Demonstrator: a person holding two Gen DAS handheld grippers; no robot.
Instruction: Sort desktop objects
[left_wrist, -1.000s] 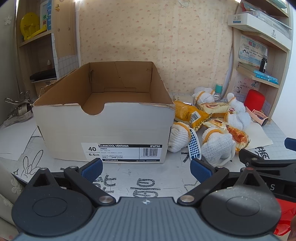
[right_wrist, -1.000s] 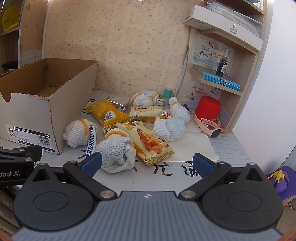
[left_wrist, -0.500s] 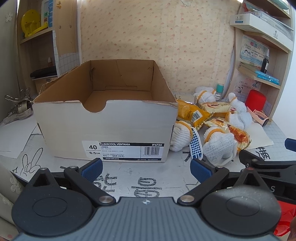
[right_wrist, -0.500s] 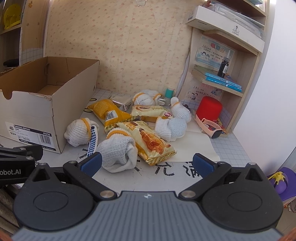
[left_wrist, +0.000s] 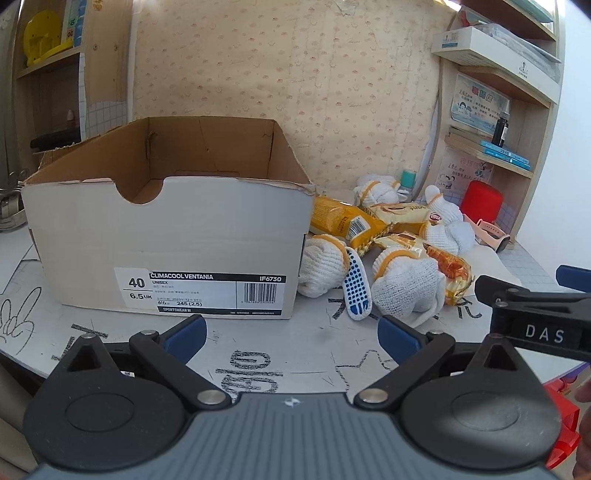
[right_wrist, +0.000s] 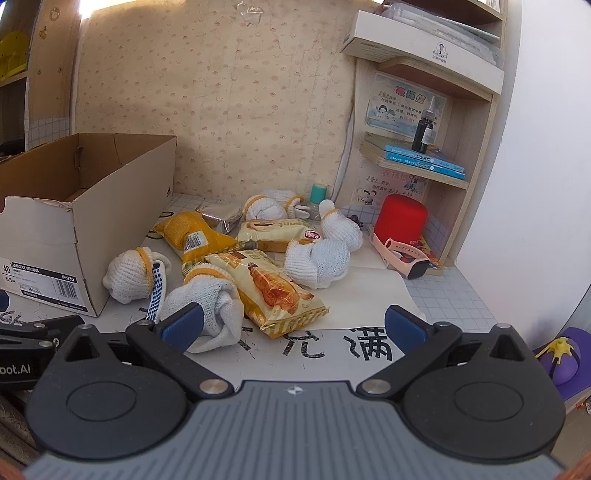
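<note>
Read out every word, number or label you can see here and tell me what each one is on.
"40", "6.5 UK", "CLIMACOOL VENTANIA", "UNISEX", "IF6730", "245 (2.5)", "SPORTSWEAR M": shoe box label.
"DAS": right gripper.
"bot.AI": left gripper.
"满": paper on the desk.
"10", "20": card on the upper left shelf.
Snack bags, shelf posters, books: too small or blurred.

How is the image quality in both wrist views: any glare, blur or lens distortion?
Left wrist view: sharp, evenly lit; the shoe box label is legible; fisheye bends the shelves at the edges. Right wrist view: also sharp; bright glare at the top corners; the croissant packet print is clear.
</note>
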